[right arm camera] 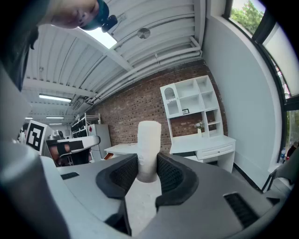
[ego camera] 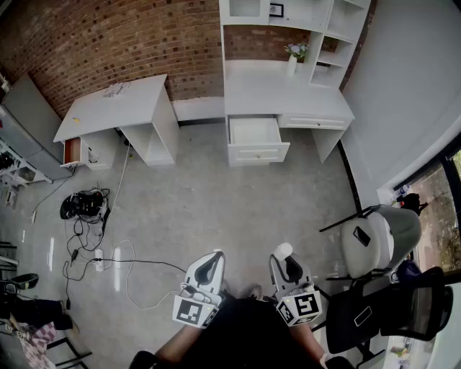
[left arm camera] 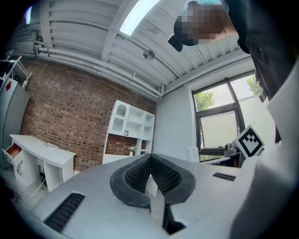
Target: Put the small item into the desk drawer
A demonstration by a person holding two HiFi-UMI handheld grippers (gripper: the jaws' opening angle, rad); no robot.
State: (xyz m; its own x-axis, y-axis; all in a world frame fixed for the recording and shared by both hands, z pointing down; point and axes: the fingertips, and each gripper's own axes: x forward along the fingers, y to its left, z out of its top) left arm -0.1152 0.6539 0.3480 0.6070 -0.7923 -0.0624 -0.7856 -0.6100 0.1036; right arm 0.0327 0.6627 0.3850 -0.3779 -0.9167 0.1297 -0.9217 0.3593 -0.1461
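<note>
My right gripper is shut on a small white cylinder, which stands upright between the dark pads and sticks out above them. In the head view that cylinder shows at the tip of the right gripper, low in the picture near the person's body. My left gripper is beside it, and in the left gripper view its jaws are shut with nothing between them. Far ahead stands the white desk with its left drawer pulled open; the drawer looks empty.
A second white desk stands at the left by the brick wall, with a small reddish drawer open. Cables and a power strip lie on the grey floor to the left. Chairs stand at the right. White shelves rise over the desk.
</note>
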